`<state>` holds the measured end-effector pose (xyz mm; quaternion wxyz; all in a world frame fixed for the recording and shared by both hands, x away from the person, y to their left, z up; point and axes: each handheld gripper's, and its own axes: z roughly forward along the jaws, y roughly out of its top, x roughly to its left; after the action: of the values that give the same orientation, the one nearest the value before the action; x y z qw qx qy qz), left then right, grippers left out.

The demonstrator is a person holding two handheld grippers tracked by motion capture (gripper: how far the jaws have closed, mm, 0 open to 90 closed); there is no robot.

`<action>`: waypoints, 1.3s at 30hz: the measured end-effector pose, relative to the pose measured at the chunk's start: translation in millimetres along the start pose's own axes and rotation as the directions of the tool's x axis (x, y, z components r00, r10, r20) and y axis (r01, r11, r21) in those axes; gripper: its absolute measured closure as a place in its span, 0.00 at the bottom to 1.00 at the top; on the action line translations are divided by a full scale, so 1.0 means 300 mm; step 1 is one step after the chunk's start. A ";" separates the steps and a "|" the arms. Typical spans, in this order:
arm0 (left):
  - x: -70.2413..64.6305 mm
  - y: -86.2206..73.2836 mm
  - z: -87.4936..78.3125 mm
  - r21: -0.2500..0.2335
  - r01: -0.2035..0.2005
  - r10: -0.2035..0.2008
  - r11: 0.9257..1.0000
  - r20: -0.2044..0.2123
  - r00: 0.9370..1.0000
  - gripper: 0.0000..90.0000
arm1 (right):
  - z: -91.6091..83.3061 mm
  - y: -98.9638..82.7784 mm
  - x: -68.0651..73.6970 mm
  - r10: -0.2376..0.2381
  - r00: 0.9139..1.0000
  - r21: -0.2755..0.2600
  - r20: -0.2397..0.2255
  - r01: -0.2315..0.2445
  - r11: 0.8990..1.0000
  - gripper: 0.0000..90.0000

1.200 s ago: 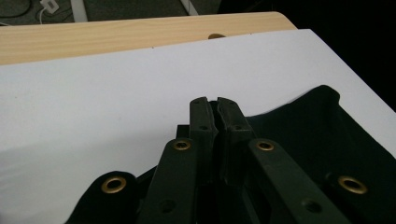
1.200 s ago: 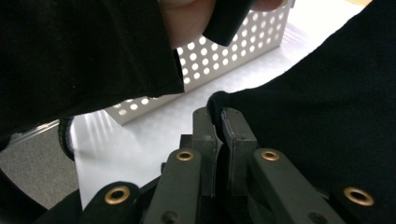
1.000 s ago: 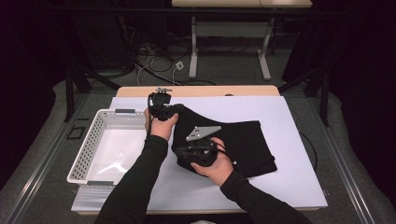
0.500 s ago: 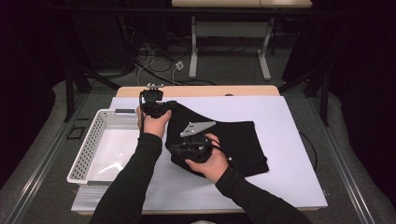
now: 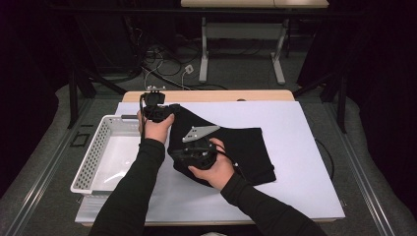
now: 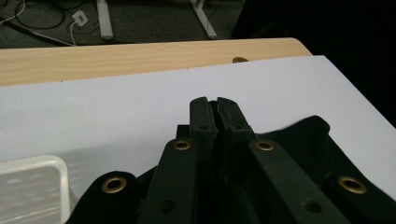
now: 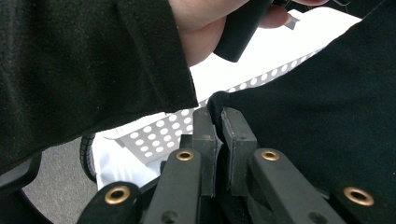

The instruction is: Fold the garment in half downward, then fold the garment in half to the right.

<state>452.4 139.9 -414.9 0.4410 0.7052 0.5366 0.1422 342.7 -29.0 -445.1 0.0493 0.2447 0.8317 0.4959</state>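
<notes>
A black cloth (image 5: 241,147) lies spread on the white sheet (image 5: 300,123), bunched and lifted at its left side. My left gripper (image 5: 164,112) is at the cloth's far left corner. In the left gripper view its jaws (image 6: 212,105) are pressed together, and the cloth (image 6: 317,135) hangs beside and under them. My right gripper (image 5: 181,153), with a grey plate on top, holds the cloth's near left edge. In the right gripper view the jaws (image 7: 219,116) pinch the hem of the cloth (image 7: 327,93). Ahead are the other arm's black sleeve and hand.
A white perforated basket (image 5: 93,157) stands at the table's left, close to both hands; its wall (image 7: 163,133) is just ahead of the right jaws and its rim (image 6: 28,186) beside the left ones. The wooden table edge (image 5: 211,96) runs along the back.
Both hands have moved left and slightly up, dragging the cloth's left side toward the basket. Both grips stayed shut.
</notes>
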 end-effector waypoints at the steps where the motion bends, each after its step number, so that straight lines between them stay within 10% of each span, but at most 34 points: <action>1: 0.003 0.001 -0.002 -0.001 0.001 -0.001 1.000 -0.002 1.000 0.95 | 0.001 0.003 0.000 0.001 1.000 0.000 -0.001 -0.001 1.000 0.95; 39: 0.079 0.061 -0.153 -0.064 0.005 -0.009 0.998 -0.061 0.998 0.95 | 0.054 0.140 0.073 -0.044 0.998 -0.039 -0.046 0.043 0.998 0.95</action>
<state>442.1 181.7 -380.9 0.4470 0.6841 0.5477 0.1793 343.8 10.3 -414.1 0.0452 0.2138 0.8281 0.5162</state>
